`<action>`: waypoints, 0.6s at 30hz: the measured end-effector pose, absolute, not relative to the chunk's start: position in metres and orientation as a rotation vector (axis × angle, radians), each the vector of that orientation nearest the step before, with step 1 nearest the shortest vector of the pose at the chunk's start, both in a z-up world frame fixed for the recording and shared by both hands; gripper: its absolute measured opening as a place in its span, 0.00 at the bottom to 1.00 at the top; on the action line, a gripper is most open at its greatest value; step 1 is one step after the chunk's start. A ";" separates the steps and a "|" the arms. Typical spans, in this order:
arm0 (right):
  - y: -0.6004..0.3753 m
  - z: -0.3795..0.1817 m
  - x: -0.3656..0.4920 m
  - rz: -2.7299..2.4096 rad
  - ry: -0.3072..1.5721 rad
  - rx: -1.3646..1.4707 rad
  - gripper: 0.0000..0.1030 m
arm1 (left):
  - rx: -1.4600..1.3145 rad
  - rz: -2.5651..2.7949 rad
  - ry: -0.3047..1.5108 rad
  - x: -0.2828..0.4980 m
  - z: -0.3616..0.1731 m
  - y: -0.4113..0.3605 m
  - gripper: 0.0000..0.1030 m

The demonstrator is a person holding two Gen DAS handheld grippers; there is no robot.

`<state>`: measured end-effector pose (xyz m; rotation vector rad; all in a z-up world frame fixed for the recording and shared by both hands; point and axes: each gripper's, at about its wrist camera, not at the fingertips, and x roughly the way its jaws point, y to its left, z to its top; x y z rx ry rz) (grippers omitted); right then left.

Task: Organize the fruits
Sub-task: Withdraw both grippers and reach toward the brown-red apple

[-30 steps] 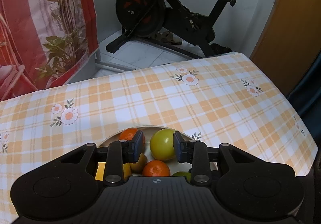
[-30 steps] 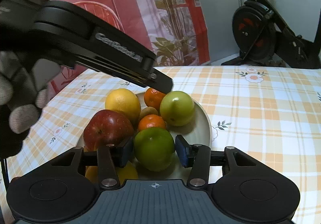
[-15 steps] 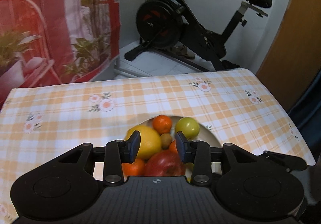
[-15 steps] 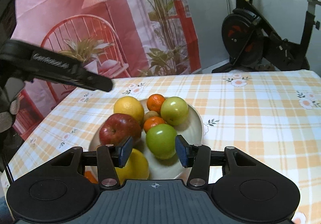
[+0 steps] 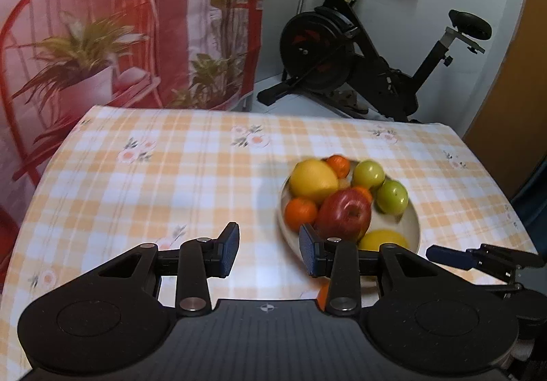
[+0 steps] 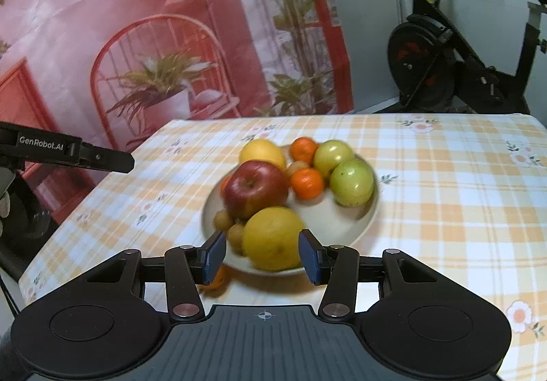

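From where I ran the rig, the plate [image 6: 371,210] served as my landmark: a pale dish on the orange-checked tablecloth [image 5: 164,182], heaped with fruit. On it I logged a red apple [image 6: 254,188] near the middle, a yellow lemon [image 6: 273,237] at the plate's near edge, another yellow fruit [image 6: 261,152] at the far side, two green apples [image 6: 352,182] to the right, small oranges [image 6: 306,182] among them, and brownish little fruits [image 6: 224,220] at the left rim. The right gripper [image 6: 262,258] hung just short of the near rim, fingers apart and empty, the lemon showing between them. The left gripper [image 5: 269,253] was left of the plate over bare cloth, fingers likewise spread, gripping nothing. An exercise bike [image 5: 362,63] stood beyond the plate.
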<state>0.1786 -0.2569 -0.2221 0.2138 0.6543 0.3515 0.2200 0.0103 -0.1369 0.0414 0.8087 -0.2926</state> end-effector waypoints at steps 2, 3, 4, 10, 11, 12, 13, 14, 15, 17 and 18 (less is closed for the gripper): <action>-0.248 -0.223 0.175 0.364 0.667 0.194 0.43 | 0.030 -0.287 0.818 0.213 -0.141 0.018 0.40; -0.243 -0.223 0.173 0.371 0.674 0.185 0.43 | 0.022 -0.284 0.822 0.211 -0.143 0.022 0.40; -0.238 -0.224 0.172 0.378 0.680 0.177 0.43 | 0.012 -0.280 0.828 0.208 -0.145 0.027 0.40; -0.205 -0.224 0.163 0.443 0.715 0.129 0.43 | -0.054 -0.264 0.877 0.196 -0.163 0.054 0.40; -0.201 -0.223 0.162 0.455 0.719 0.123 0.43 | -0.063 -0.264 0.882 0.194 -0.166 0.057 0.40; -0.195 -0.223 0.160 0.469 0.725 0.115 0.43 | -0.073 -0.266 0.888 0.192 -0.168 0.060 0.40; -0.189 -0.223 0.158 0.483 0.730 0.107 0.43 | -0.082 -0.269 0.892 0.190 -0.170 0.063 0.40; -0.184 -0.222 0.156 0.495 0.733 0.100 0.43 | -0.091 -0.273 0.895 0.187 -0.172 0.066 0.40; -0.178 -0.221 0.154 0.510 0.736 0.091 0.43 | -0.099 -0.278 0.898 0.185 -0.173 0.068 0.40; -0.167 -0.220 0.149 0.538 0.739 0.071 0.43 | -0.114 -0.287 0.901 0.181 -0.176 0.071 0.40; -0.162 -0.219 0.147 0.551 0.742 0.062 0.43 | -0.123 -0.294 0.904 0.180 -0.178 0.072 0.40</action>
